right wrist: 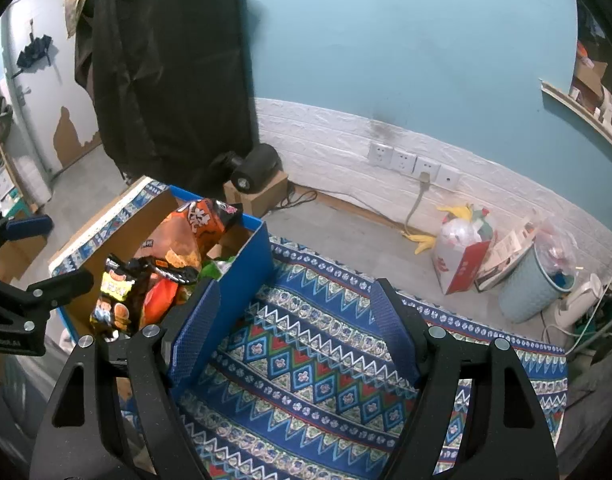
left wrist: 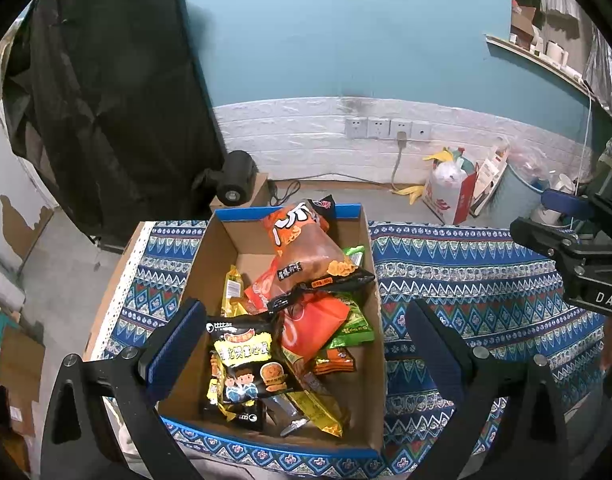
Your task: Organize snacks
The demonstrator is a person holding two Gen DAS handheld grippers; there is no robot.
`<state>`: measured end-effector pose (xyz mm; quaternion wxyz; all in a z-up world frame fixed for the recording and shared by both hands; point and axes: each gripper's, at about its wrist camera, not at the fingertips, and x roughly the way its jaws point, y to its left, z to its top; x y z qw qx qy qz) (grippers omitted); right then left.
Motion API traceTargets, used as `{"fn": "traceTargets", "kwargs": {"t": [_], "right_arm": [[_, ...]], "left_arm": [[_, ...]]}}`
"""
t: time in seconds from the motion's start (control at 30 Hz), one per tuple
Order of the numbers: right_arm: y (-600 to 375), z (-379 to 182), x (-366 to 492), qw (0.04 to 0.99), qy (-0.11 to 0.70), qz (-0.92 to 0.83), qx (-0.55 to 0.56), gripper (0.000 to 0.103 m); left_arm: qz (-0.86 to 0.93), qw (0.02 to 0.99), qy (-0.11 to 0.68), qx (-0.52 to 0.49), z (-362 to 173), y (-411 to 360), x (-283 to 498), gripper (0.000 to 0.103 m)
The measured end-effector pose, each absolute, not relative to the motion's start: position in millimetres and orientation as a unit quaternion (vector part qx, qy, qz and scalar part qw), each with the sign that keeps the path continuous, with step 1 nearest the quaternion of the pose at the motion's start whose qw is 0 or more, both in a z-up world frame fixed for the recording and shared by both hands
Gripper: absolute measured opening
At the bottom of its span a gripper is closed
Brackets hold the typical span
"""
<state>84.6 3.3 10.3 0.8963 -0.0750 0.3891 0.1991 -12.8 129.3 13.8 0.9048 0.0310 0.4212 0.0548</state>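
An open cardboard box [left wrist: 370,264] with blue outer walls stands on the patterned tablecloth [left wrist: 466,280], full of snack packets. A big orange chip bag [left wrist: 306,248] lies on top. Under it lie a black-and-yellow packet [left wrist: 246,356], an orange-red packet [left wrist: 314,328], a green one [left wrist: 354,324] and yellow ones [left wrist: 318,408]. My left gripper [left wrist: 306,344] hovers open over the box's near half, its fingers wider apart than the box. My right gripper [right wrist: 296,330] stands open over bare cloth, just right of the box [right wrist: 246,264], holding nothing. It also shows as the right gripper body [left wrist: 578,264] at the left wrist view's right edge.
Beyond the table's far edge the floor holds a red-and-white bag [right wrist: 462,264], a pale blue bin [right wrist: 530,284] and a black device [right wrist: 254,168] on a small carton. A black cloth [right wrist: 166,60] hangs at the left. Wall sockets [right wrist: 410,160] sit low on the wall.
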Motion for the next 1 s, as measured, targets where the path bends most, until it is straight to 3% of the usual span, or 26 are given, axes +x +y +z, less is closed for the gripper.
{"fn": "traceTargets", "kwargs": {"t": [1.0], "right_arm": [[4.8,10.8,84.1,0.896,0.389,0.199,-0.076,0.076]], "left_arm": [[0.06,0.894,0.442,0.041,3.9,120.4,-11.7,0.101]]}}
